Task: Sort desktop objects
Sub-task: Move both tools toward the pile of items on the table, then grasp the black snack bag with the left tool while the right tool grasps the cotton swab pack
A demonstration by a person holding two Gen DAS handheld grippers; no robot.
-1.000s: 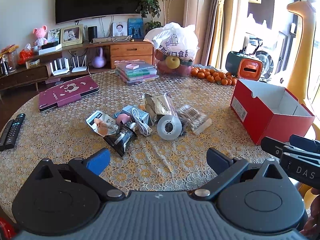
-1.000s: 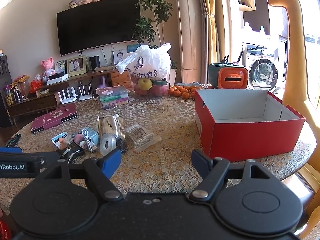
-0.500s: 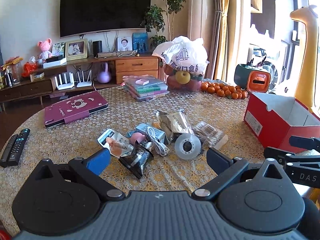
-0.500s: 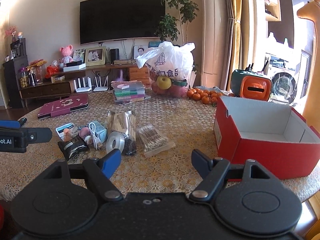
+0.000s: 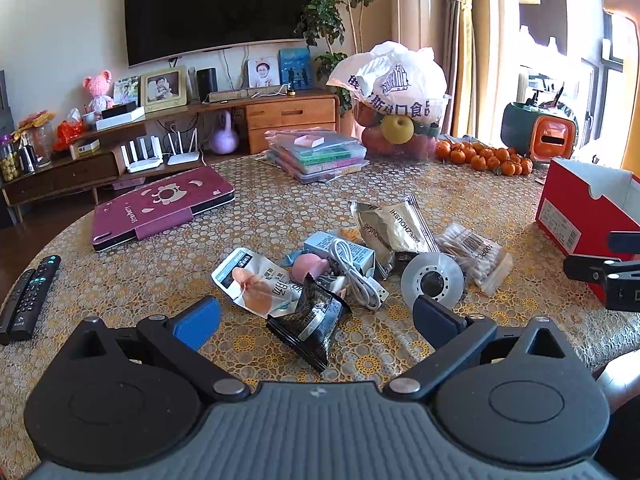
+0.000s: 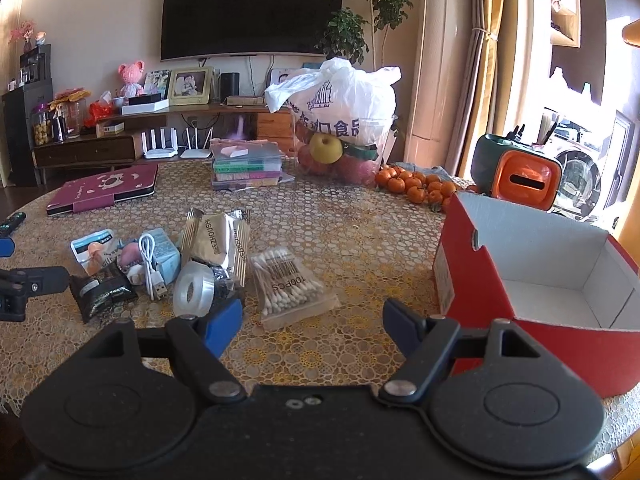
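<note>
On the surface (image 5: 400,184), a clutter of packets (image 5: 394,226) is seen beside a red box (image 6: 536,280); both grippers (image 5: 316,316) (image 6: 312,320) are held above it, jaws open and empty.

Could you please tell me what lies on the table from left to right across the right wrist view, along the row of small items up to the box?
Black snack packet → white USB cable → roll of clear tape → bag of cotton swabs → red box.
</note>
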